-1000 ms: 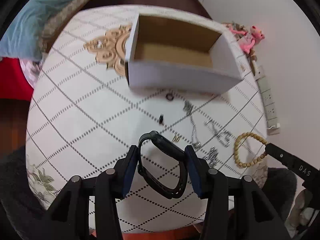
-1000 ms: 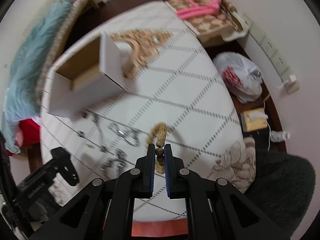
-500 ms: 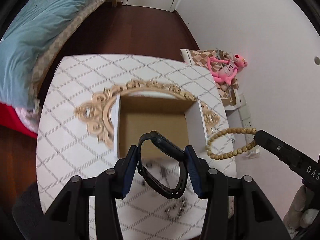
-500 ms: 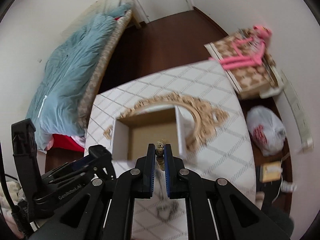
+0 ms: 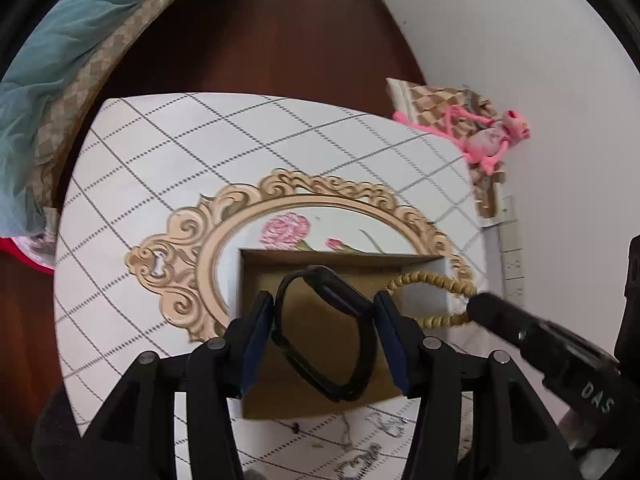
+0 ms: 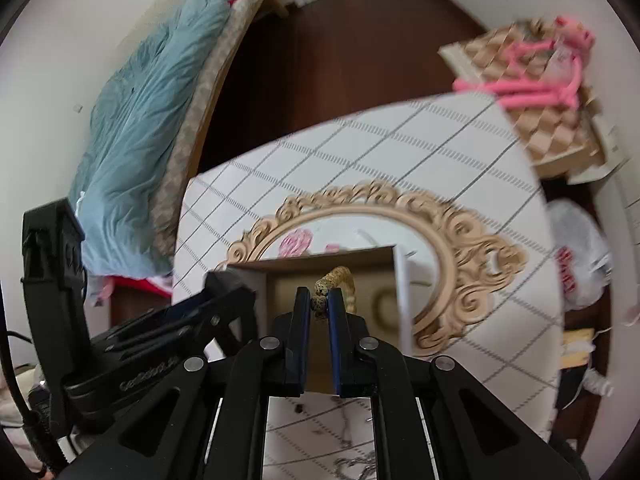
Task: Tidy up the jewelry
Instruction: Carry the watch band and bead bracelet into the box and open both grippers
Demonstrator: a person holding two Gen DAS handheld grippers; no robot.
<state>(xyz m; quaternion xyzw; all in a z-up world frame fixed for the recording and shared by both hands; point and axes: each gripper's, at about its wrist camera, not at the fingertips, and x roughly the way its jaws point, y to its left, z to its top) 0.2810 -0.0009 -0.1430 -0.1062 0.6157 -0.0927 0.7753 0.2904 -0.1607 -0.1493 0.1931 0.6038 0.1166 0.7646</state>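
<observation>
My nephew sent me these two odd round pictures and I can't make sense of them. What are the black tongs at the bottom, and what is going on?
There is no machine: a person holds a clamp tool in each hand, and a wide-angle camera on each tool looks along its two fingers. One picture is from the left tool, the other from the right. The left gripper holds a black watch over an open cardboard box. The right gripper pinches a wooden bead bracelet over the same box. The box stands on a table with a checked cloth. Some silver chains lie in front of the box.
</observation>
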